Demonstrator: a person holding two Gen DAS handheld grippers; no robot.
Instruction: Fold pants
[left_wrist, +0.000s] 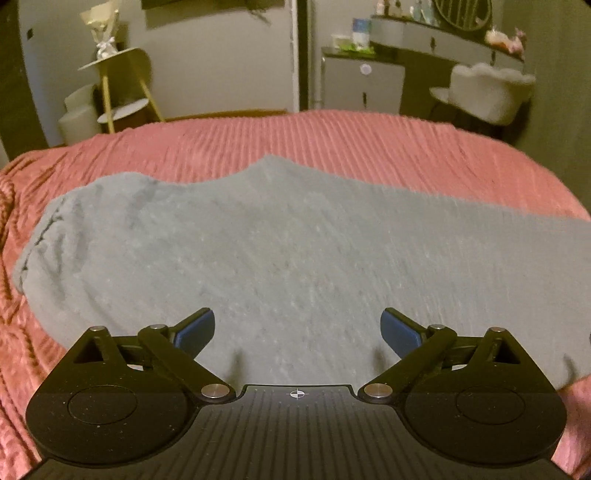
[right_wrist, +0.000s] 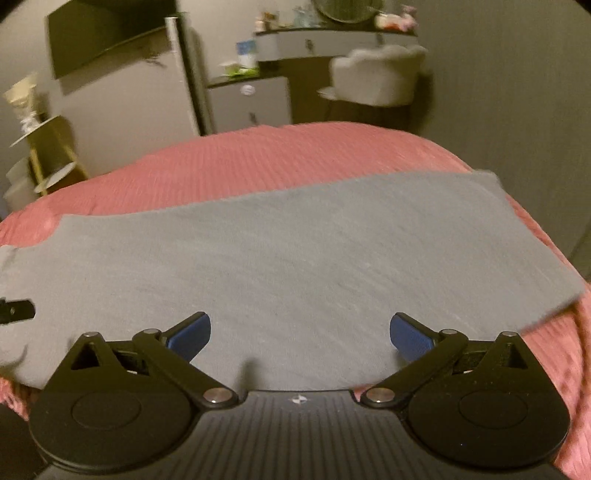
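Grey pants (left_wrist: 280, 251) lie flat across a pink ribbed bedspread (left_wrist: 332, 140), folded lengthwise with the gathered waistband at the left. My left gripper (left_wrist: 297, 328) is open and empty, hovering over the near edge of the waist half. The right wrist view shows the leg half of the pants (right_wrist: 314, 251), with the cuff end at the right. My right gripper (right_wrist: 300, 334) is open and empty above the near edge there. A bit of the left gripper (right_wrist: 14, 312) shows at the far left of that view.
The bedspread (right_wrist: 258, 162) covers the whole bed. Beyond the far edge stand a gold side table (left_wrist: 122, 85), a grey cabinet (left_wrist: 364, 85), a vanity desk (left_wrist: 436, 40) and a white fluffy chair (left_wrist: 487, 92).
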